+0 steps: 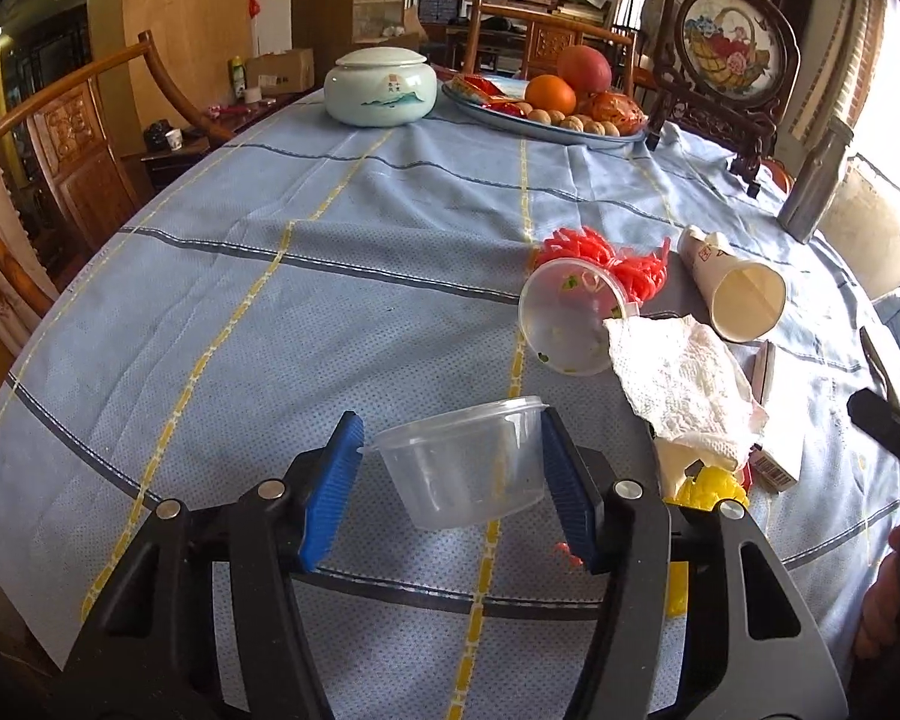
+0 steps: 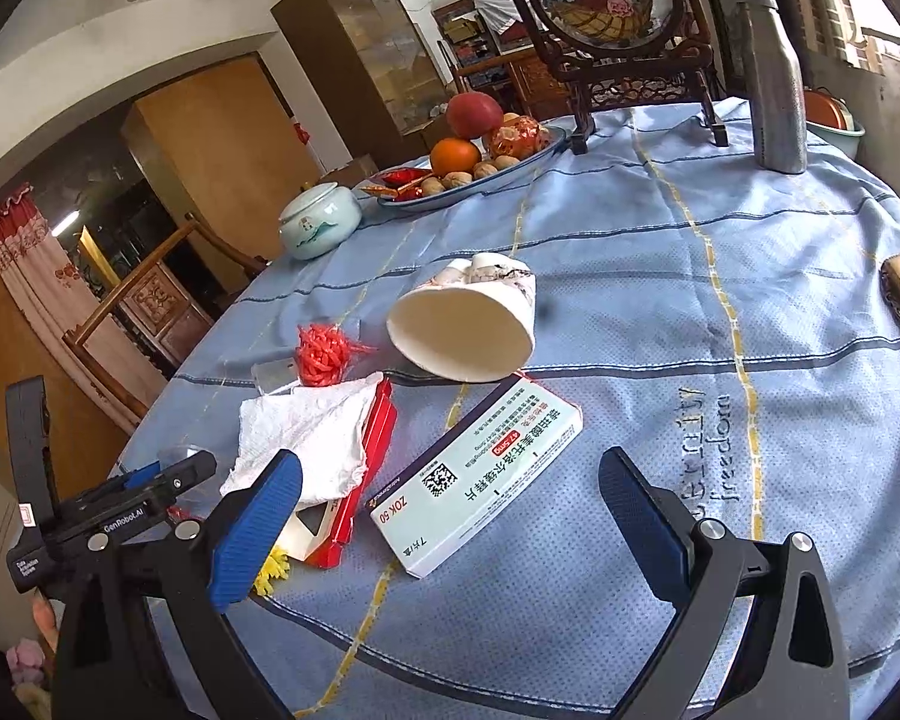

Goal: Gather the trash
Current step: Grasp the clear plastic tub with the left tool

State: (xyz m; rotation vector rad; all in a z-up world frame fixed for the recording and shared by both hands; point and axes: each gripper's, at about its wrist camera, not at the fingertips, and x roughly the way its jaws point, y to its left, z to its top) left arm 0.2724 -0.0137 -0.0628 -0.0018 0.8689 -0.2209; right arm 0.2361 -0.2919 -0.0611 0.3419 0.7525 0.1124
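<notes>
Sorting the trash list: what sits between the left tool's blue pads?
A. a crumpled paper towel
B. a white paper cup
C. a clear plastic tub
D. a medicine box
C: the clear plastic tub sits between the left tool's blue pads, tilted above the cloth.

The worktop (image 1: 342, 324) is covered by a blue cloth with yellow and dark lines. On it are seen a clear plastic tub (image 1: 465, 468), a paper cup (image 2: 468, 324) lying on its side, a white paper towel (image 1: 684, 384), a medicine box (image 2: 480, 474), a fruit plate (image 2: 468, 186), a white jar (image 1: 381, 87) and a metal bottle (image 2: 771, 78).
</notes>
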